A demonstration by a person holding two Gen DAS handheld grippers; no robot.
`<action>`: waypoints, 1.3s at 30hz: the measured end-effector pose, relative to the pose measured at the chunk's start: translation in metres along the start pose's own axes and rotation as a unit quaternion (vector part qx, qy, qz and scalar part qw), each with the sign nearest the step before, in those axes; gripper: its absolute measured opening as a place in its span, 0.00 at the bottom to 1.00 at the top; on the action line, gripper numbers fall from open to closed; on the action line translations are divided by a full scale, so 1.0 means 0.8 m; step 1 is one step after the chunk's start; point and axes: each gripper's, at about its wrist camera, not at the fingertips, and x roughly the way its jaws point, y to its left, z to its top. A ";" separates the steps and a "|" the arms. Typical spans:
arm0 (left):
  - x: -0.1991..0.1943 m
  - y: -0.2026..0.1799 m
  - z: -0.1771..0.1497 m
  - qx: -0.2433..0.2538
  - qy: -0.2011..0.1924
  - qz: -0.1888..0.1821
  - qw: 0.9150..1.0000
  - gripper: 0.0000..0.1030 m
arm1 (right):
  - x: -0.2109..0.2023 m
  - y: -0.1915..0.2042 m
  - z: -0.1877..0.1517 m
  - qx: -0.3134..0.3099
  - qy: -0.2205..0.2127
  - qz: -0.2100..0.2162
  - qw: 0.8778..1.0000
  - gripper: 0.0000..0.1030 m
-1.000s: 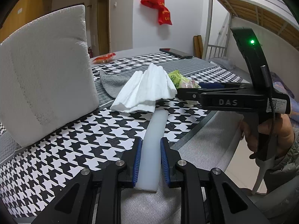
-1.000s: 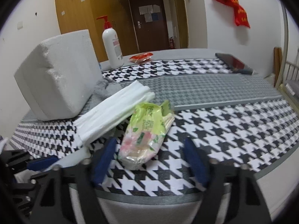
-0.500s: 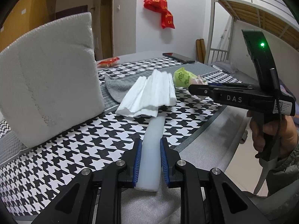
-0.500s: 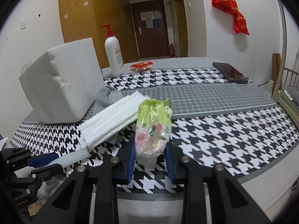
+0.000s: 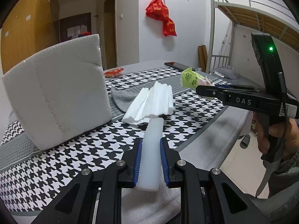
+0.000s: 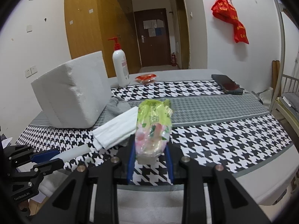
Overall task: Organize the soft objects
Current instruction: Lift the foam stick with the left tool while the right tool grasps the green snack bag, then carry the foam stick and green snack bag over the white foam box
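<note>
My left gripper (image 5: 149,160) is shut on a pale translucent soft bar (image 5: 151,149) and holds it over the near edge of the houndstooth table (image 5: 74,149). My right gripper (image 6: 150,160) is shut on a green tissue pack (image 6: 153,128), lifted above the table; the pack also shows in the left wrist view (image 5: 192,79). A folded white cloth (image 5: 151,102) lies on a grey cloth (image 5: 121,98) mid-table, next to a big white foam block (image 5: 56,100). The left gripper and its bar appear in the right wrist view (image 6: 44,157) at lower left.
A white pump bottle (image 6: 121,69), a red packet (image 6: 145,78) and a dark phone (image 6: 227,84) sit at the table's far side. A bunk bed frame (image 5: 243,18) stands to the right. A red bag (image 6: 231,24) hangs on the wall.
My right gripper closed on the green tissue pack and lifted it off the table. My left gripper kept its hold on the soft bar and rose slightly.
</note>
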 end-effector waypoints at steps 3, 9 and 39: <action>-0.006 -0.001 0.001 0.000 -0.005 0.003 1.000 0.21 | -0.007 0.003 0.000 -0.004 -0.006 0.000 1.000 0.32; -0.017 -0.004 0.002 0.001 -0.015 0.003 1.000 0.21 | -0.018 0.006 0.002 -0.007 -0.015 0.003 1.000 0.32; -0.069 0.004 0.024 -0.002 -0.078 0.048 0.996 0.21 | -0.057 0.034 0.016 -0.032 -0.059 0.038 0.997 0.32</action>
